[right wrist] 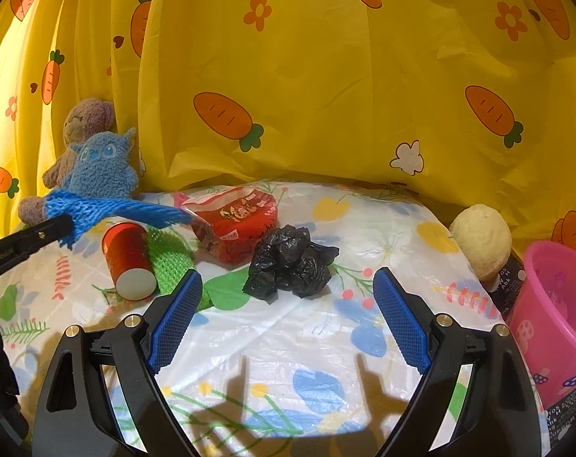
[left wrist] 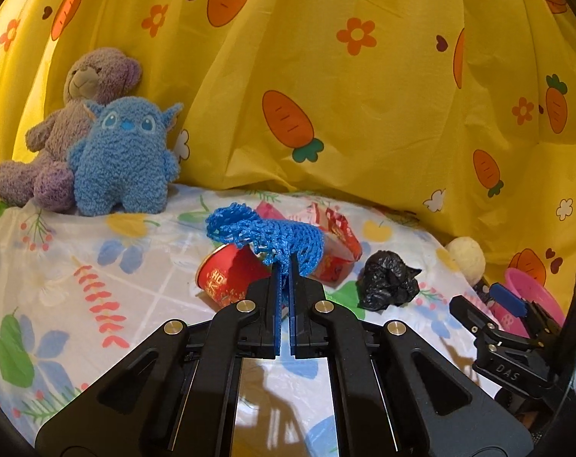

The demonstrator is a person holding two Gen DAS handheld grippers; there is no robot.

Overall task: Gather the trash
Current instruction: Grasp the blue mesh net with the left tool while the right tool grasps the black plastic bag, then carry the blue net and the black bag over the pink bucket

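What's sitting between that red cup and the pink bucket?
In the right wrist view, going from the red cup toward the pink bucket: a green net, then the crumpled black bag, then bare flowered sheet.

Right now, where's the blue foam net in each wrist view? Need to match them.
Left wrist: blue foam net at centre, pinched in the shut left gripper, over the red cup.
Right wrist: net at left-middle, hanging from the left gripper's tip.
Shared landmark: crumpled black bag.
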